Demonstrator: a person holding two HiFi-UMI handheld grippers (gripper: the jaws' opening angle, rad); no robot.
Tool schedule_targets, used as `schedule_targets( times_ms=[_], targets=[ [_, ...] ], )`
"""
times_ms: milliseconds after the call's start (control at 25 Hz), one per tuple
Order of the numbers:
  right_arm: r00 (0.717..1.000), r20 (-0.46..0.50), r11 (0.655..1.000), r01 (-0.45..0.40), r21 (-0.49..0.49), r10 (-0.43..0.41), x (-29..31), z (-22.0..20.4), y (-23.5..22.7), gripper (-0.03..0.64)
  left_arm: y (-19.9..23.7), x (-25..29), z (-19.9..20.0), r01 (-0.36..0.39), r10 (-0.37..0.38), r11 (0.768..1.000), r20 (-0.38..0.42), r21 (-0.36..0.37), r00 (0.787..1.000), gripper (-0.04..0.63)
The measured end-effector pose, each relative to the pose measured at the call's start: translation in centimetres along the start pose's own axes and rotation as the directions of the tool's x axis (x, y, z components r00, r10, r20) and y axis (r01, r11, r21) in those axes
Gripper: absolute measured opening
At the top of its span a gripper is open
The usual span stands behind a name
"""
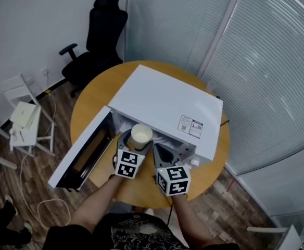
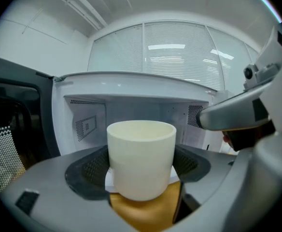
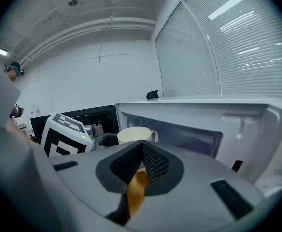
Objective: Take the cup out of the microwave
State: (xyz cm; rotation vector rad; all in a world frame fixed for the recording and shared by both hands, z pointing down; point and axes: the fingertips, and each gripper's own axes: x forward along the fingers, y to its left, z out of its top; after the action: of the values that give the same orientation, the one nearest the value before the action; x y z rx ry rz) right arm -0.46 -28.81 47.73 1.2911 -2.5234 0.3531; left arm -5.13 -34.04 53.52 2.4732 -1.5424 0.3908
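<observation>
In the head view the microwave point(image 1: 167, 105) sits mid-frame on a round wooden table point(image 1: 97, 95). Its door point(image 1: 84, 150) is swung toward the lower left, bare tabletop runs along the lower edge, and a black chair point(image 1: 102, 40) stands at the upper left. In the left gripper view the left gripper point(image 2: 141, 167) clamps the cup point(image 2: 141, 151) at centre, just before the open cavity. In the right gripper view the right gripper point(image 3: 142, 151) has its jaws meeting on nothing, with the cup beyond, left of centre.
</observation>
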Motion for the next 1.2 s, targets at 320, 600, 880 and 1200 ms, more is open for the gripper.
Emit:
schedule_targets(
  times_ms=[320, 600, 880, 1200],
  targets=[
    [0.999, 0.011, 0.999, -0.045, -0.009, 0.045, -0.8, -0.1, 0.4, 0.015, -0.3, -2.6, 0.3, -0.051, 0.051, 0.998, 0.016, -0.023, 0.999, 0.411],
    [0.996, 0.017, 0.996, -0.088, -0.026, 0.088, -1.9, -0.4, 1.0, 0.015, -1.0, -5.1, 1.0, -0.097, 0.099, 0.994, 0.034, -0.044, 0.995, 0.411],
    [0.989, 0.018, 0.988, -0.143, -0.052, 0.144, -3.2, -0.7, 2.0, 0.015, -1.7, -7.6, 1.1, -0.146, 0.149, 0.987, 0.043, -0.061, 0.988, 0.411],
    [0.982, 0.008, 0.979, -0.190, -0.074, 0.191, -4.8, -1.6, 3.0, 0.015, -2.8, -10.1, 0.8, -0.189, 0.194, 0.978, 0.047, -0.093, 0.980, 0.411]
  ],
)
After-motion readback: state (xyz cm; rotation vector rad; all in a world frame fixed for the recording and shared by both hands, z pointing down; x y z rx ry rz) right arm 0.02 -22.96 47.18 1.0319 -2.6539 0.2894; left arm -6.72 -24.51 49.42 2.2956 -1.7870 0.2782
